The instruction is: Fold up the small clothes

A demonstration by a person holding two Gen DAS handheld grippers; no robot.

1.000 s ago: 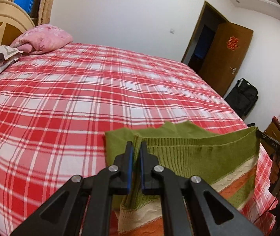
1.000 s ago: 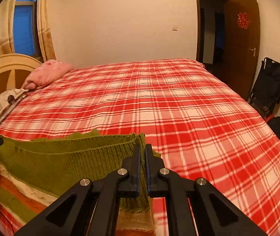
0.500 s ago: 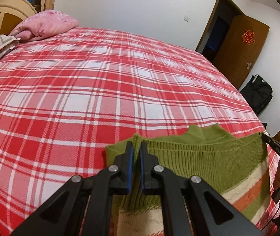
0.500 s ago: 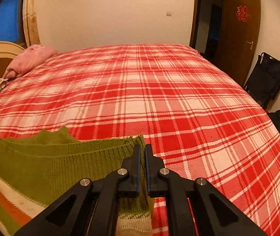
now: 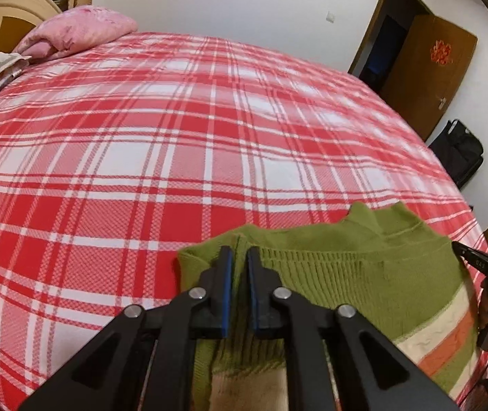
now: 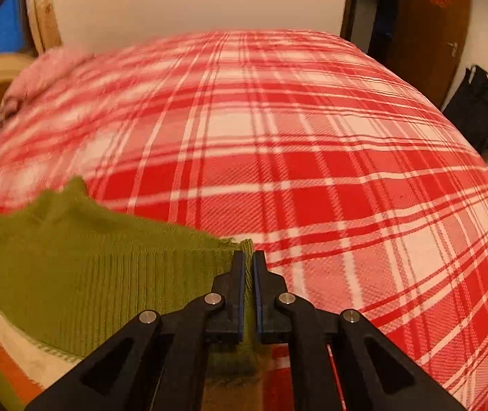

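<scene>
Lowered toward the bed since a second ago, both hand-held grippers, with more plaid bedspread and less wall in each view. Left hand-held gripper [image 5: 239,257]: jaws narrow but just been opening a little, a slim gap now between the blue pads, the sweater's corner between them; whether the pads still bite the knit, hard to tell from this angle. Right hand-held gripper [image 6: 249,258]: jaws nearly together, pinching the opposite corner of the same ribbed edge.

Between the two, the green sweater [image 5: 363,274], stretched by its top edge, collar poking up, cream and orange stripes hanging below toward the near side of the bed [image 5: 175,157]. Beyond, a pink pillow [image 5: 79,30] at the headboard, a black bag [image 5: 459,154] by the wall.

Progress, judging by this: early. Garment spread and being laid down flat; no fold visible yet, all creasing left to do.

Writing: a red ornament on the wooden door [image 5: 440,51], unreadable; small white marks on the far gripper's finger, too small to make out.
</scene>
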